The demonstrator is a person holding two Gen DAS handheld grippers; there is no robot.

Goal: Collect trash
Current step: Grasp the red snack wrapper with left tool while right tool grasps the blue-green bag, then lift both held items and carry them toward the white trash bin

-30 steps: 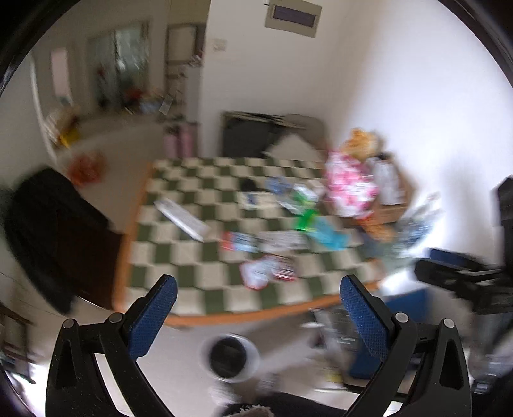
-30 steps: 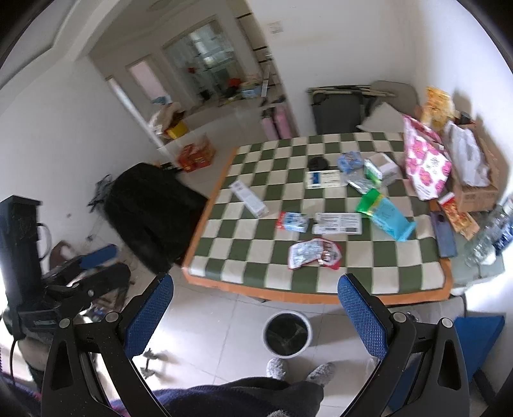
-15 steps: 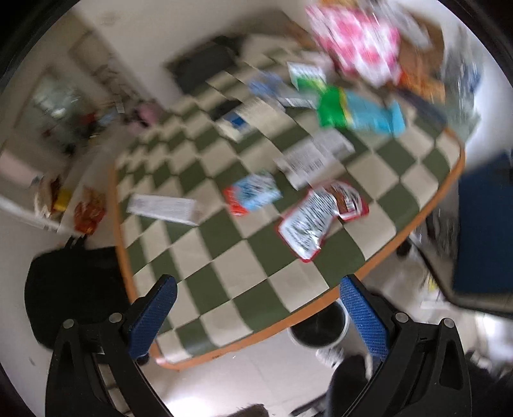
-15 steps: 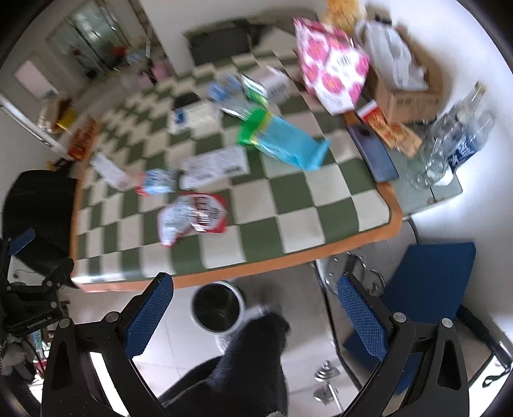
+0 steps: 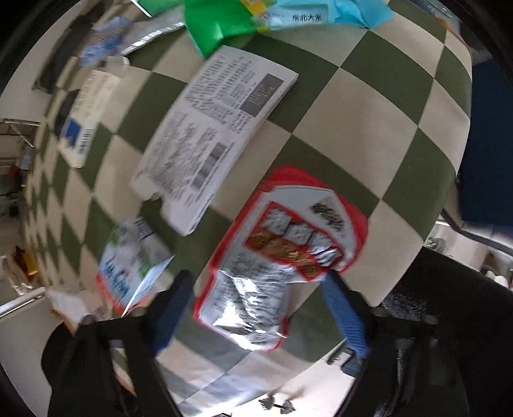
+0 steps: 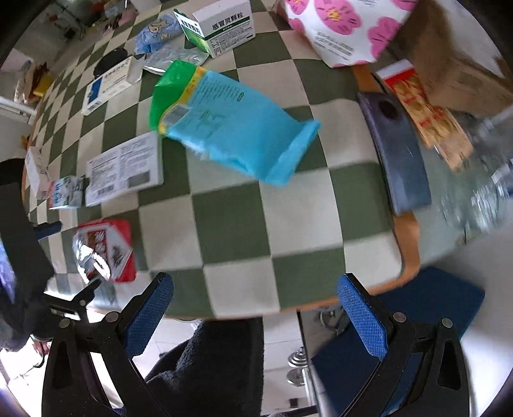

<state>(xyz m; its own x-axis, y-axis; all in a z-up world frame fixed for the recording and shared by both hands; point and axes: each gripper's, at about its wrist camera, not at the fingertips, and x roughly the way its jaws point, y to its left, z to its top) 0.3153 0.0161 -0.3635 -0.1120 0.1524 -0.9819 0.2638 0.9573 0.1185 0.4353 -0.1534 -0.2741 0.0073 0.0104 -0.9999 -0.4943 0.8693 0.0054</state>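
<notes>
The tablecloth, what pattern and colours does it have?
The tablecloth has green and cream checks, clearest in the right wrist view.

Blue rice bag (image 5: 320,12): "东北大米" in dark print
White and green medicine box (image 6: 224,27): "感冒灵颗粒" on its front
Folded white leaflet (image 5: 211,134): dense print and barcodes, too blurred to read
Red snack packet (image 5: 282,250): large characters, unreadable
</notes>
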